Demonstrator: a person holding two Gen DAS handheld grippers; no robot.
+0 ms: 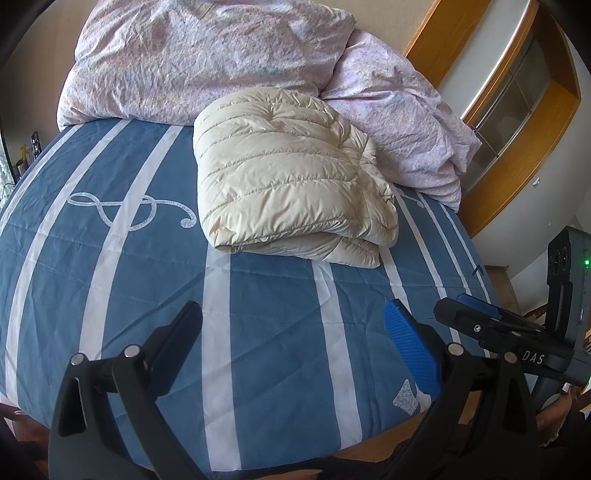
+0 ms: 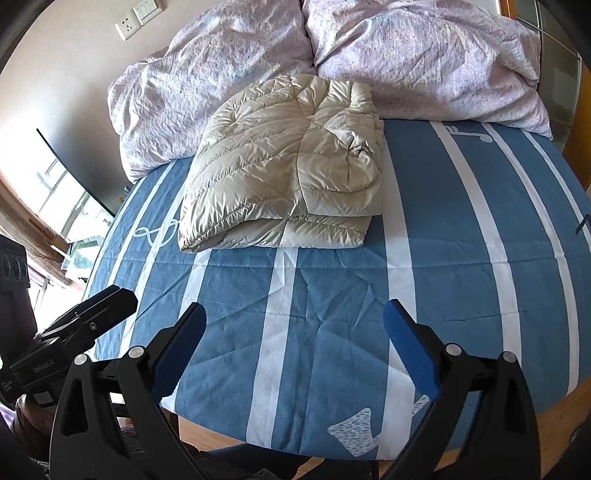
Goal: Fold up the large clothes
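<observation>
A cream quilted down jacket (image 1: 291, 177) lies folded into a thick rectangular bundle on the blue-and-white striped bed cover (image 1: 258, 317). It also shows in the right wrist view (image 2: 288, 166), in the middle of the bed. My left gripper (image 1: 293, 321) is open and empty, held over the bed's near edge, well short of the jacket. My right gripper (image 2: 295, 325) is open and empty too, over the near edge. The right gripper shows at the right of the left wrist view (image 1: 480, 317), and the left gripper at the left of the right wrist view (image 2: 92, 310).
A crumpled pink floral duvet (image 1: 207, 55) is piled at the head of the bed behind the jacket, also in the right wrist view (image 2: 406, 55). A wooden-framed cabinet (image 1: 517, 92) stands at the right. A wall with sockets (image 2: 129, 22) and a window (image 2: 62, 199) are on the left.
</observation>
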